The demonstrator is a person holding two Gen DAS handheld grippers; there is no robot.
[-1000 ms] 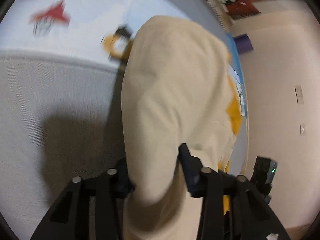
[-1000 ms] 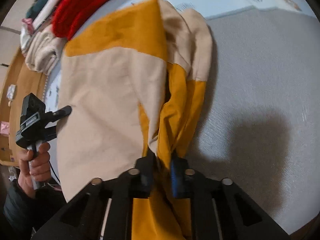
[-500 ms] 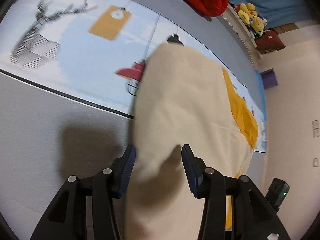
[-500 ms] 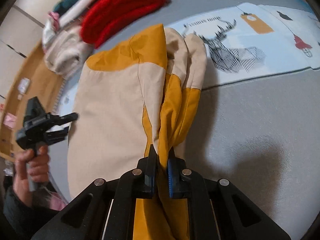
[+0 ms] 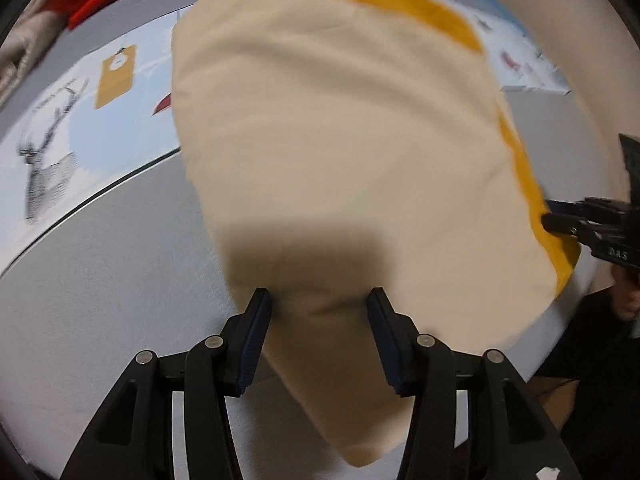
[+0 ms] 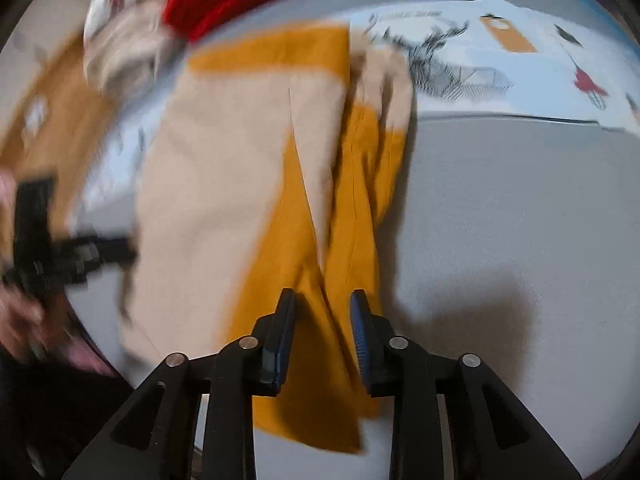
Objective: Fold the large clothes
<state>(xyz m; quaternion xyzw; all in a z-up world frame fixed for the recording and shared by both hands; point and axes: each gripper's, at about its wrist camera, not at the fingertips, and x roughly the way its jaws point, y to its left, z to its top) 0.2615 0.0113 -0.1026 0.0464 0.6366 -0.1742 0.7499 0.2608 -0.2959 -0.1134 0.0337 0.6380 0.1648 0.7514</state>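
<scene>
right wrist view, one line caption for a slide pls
Right gripper jaws just opening astride the folded beige and mustard garment on the grey bed.

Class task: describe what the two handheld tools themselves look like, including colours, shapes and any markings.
Both the left tool and right tool have black angular frames with silver rivets and two dark blue ribbed fingers. The right tool's side carries small white digits. The person wears a dark sleeve.

My right gripper: jaws just opening, mustard sleeve loose between them. Beige-and-mustard garment flat on grey bed.
</scene>
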